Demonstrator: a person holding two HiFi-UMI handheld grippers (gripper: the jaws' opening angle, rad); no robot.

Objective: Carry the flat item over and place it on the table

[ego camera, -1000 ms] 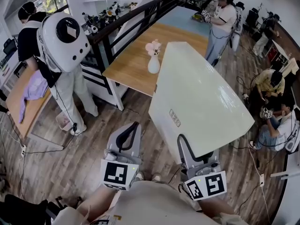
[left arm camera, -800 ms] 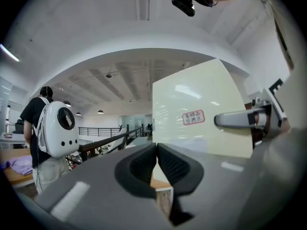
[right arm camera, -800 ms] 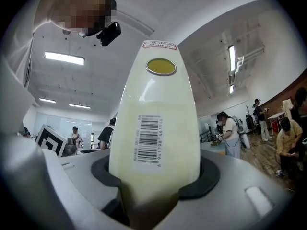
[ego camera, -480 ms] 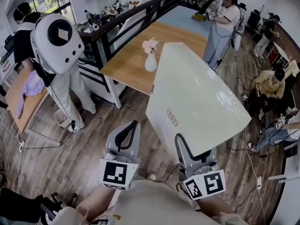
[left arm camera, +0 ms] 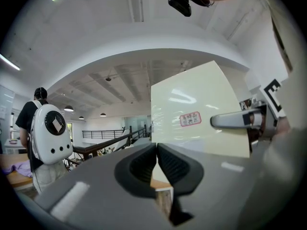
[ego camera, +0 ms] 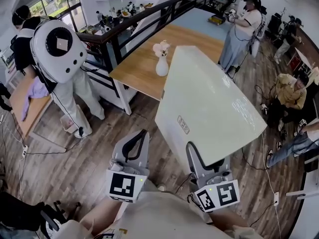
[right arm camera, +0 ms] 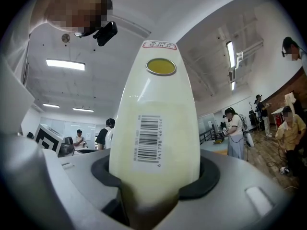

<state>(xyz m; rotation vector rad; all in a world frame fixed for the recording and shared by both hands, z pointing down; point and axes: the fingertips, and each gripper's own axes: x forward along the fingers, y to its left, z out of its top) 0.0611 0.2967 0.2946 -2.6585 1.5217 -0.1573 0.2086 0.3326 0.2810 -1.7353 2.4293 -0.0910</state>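
Two tongs sit nearest the person. The left tongs are pressed together on nothing and ride just left of the load, apart from it. The right tongs alone are clamped on the near end of the flat item, a pale cream board. The board juts away from the person above the wooden floor.

In the head view its far tip overlaps the right part of the wooden table, though whether it is already over the tabletop cannot be told. Carrying looks to be the step in hand, with the set-down not yet begun.

A long board gripped at one end will likely want to sag and swing at its far end, so a firm hold and a slow approach should serve best. A white vase of flowers stands on the table just left of the board. The board should pass to the right of it and come down flat on bare wood.

Farther off at the left, a person with a white backpack stands well apart.
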